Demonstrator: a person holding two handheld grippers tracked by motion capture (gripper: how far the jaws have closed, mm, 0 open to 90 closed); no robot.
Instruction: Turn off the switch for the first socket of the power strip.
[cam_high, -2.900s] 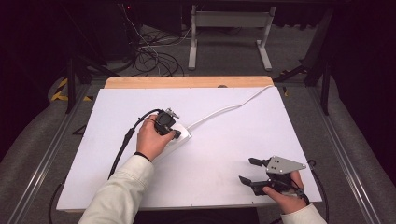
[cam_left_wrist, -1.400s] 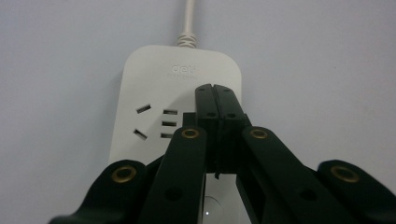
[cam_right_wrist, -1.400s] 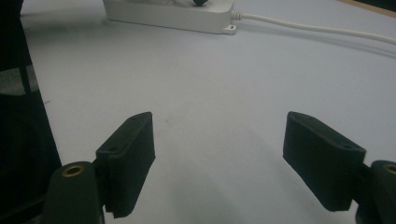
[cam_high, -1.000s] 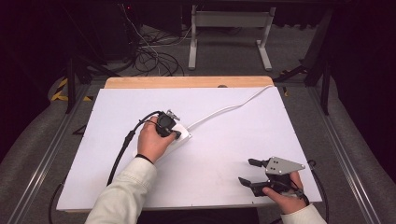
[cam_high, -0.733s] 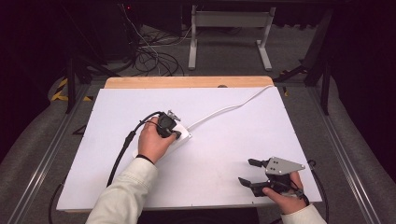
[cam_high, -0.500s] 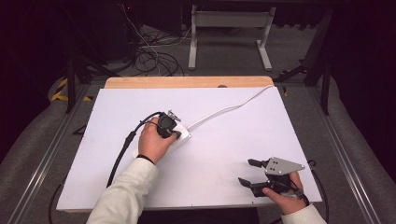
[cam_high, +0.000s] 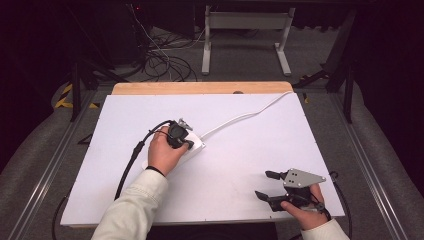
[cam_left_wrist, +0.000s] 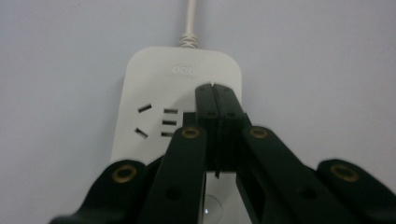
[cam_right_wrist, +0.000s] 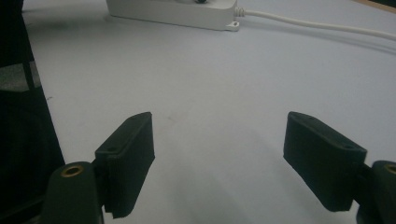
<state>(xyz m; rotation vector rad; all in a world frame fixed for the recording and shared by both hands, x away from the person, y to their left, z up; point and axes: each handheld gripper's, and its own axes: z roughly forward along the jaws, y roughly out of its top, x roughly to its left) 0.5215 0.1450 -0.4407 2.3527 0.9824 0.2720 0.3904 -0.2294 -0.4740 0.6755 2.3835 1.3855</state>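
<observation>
While the left hand-held gripper rests with its 2 jaws pressed flat together and nothing between them, its closed tip sits on top of the white power strip, just right of the socket slots and below the strip's cord. The right hand-held gripper hangs wide open and empty, well apart from the strip, which lies far ahead of its jaws on the white desk.

From here the main risk, I judge, is that the closed tip pushes off-centre on the strip: the light body could slide or pivot on the smooth desk, since nothing steadies it.

Looking from above, the high view gives the layout: left hand over the strip, the cord running to the desk's far edge, the right hand-held gripper idle near the front edge. The left gripper view alone gives the slots and the exact contact spot.
</observation>
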